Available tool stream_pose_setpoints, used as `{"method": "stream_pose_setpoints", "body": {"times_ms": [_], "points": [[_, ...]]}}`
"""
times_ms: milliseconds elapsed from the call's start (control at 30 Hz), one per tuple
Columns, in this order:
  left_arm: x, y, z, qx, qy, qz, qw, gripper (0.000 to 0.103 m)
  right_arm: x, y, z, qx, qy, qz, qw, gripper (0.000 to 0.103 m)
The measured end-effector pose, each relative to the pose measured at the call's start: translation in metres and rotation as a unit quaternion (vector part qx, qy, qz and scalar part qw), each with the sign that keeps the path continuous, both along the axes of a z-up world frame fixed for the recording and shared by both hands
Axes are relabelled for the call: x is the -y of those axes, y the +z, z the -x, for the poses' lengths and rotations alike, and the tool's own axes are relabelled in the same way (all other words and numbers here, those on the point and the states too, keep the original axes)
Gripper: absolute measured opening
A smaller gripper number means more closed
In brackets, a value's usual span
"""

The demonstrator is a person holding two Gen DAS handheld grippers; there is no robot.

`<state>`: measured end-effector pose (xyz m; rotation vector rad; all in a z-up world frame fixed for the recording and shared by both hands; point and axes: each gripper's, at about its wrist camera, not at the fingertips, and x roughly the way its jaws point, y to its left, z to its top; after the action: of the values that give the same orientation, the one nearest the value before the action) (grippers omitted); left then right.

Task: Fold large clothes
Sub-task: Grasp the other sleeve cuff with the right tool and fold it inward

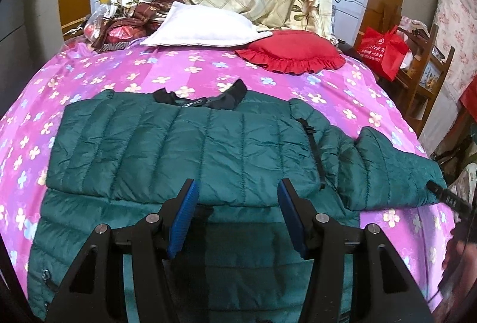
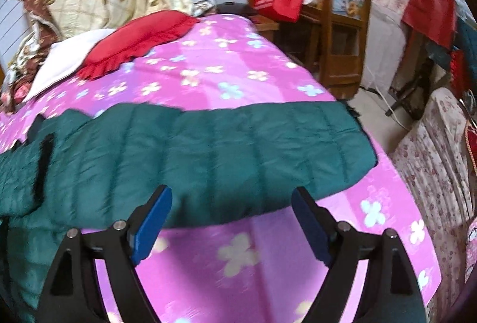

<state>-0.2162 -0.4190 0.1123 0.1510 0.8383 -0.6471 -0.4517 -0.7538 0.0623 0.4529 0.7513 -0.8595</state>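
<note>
So there's a big dark green puffer jacket point(image 1: 184, 144) spread flat on the bed point(image 1: 268, 78), filling the middle of the left wrist view with its black collar point(image 1: 205, 98) toward the top. One sleeve point(image 1: 387, 168) sticks out to the right of the frame, nearly at the bed's edge, and the other side already looks folded in over the body.

Left tongs point(image 1: 237, 215) sit at the bottom middle of that view, jaws partway apart over the jacket's lower half, nothing between the blue pads. Right tongs point(image 2: 231, 224) are at the bottom of the right wrist view, jaws spread wide and empty, hanging just short of the sleeve's near edge with pink sheet showing under them. That view is a bit blurry.

Handling-wise, I'd guess it's light and squishy but puffy, with slick shell fabric, so it'll spring back and slide on itself. A shallow pinch on one quilted layer would probably slip. I'd bite deep at the cuff end or along a stitched seam on the sleeve, then carry it across the body. The red pillow point(image 1: 290, 53) and white pillow point(image 1: 205, 26) sit well clear near the headboard.
</note>
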Motion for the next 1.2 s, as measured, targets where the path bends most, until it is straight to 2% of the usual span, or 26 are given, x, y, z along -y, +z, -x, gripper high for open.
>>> {"method": "stream_pose_setpoints", "body": {"times_ms": [267, 433, 633, 700, 733, 800, 833, 867, 1000, 1100, 1200], "points": [[-0.031, 0.004, -0.020, -0.005, 0.018, 0.006, 0.9998, 0.034, 0.075, -0.011, 0.025, -0.012, -0.087, 0.010, 0.996, 0.087], [-0.044, 0.001, -0.033, -0.009, 0.033, 0.005, 0.9994, 0.034, 0.118, -0.030, 0.042, -0.025, -0.139, -0.012, 0.990, 0.087], [-0.054, -0.008, -0.046, -0.016, 0.049, -0.004, 0.9986, 0.034, 0.139, -0.049, 0.046, -0.024, -0.141, -0.042, 0.989, 0.087], [-0.058, -0.011, -0.049, -0.016, 0.054, -0.006, 0.9984, 0.034, 0.137, -0.053, 0.042, -0.019, -0.126, -0.048, 0.991, 0.079], [-0.059, -0.011, -0.050, -0.015, 0.055, -0.007, 0.9983, 0.034, 0.135, -0.054, 0.041, -0.019, -0.121, -0.047, 0.991, 0.072], [-0.063, -0.013, -0.051, -0.011, 0.063, -0.016, 0.9978, 0.034, 0.130, -0.052, 0.039, -0.018, -0.110, -0.038, 0.993, 0.045], [-0.065, -0.013, -0.052, -0.010, 0.068, -0.022, 0.9974, 0.034, 0.128, -0.050, 0.039, -0.012, -0.099, -0.040, 0.994, 0.022], [-0.067, -0.014, -0.053, -0.009, 0.072, -0.026, 0.9970, 0.034, 0.126, -0.048, 0.040, -0.009, -0.092, -0.045, 0.995, 0.017], [-0.078, -0.016, -0.057, -0.006, 0.084, -0.033, 0.9960, 0.034, 0.113, -0.025, 0.049, 0.055, -0.062, -0.073, 0.994, 0.011], [-0.087, -0.017, -0.061, -0.011, 0.092, -0.032, 0.9952, 0.034, 0.095, -0.001, 0.048, 0.095, -0.029, -0.073, 0.992, 0.010], [-0.097, -0.017, -0.064, -0.016, 0.100, -0.027, 0.9945, 0.034, 0.067, 0.036, 0.031, 0.140, 0.020, -0.063, 0.988, 0.010]]}}
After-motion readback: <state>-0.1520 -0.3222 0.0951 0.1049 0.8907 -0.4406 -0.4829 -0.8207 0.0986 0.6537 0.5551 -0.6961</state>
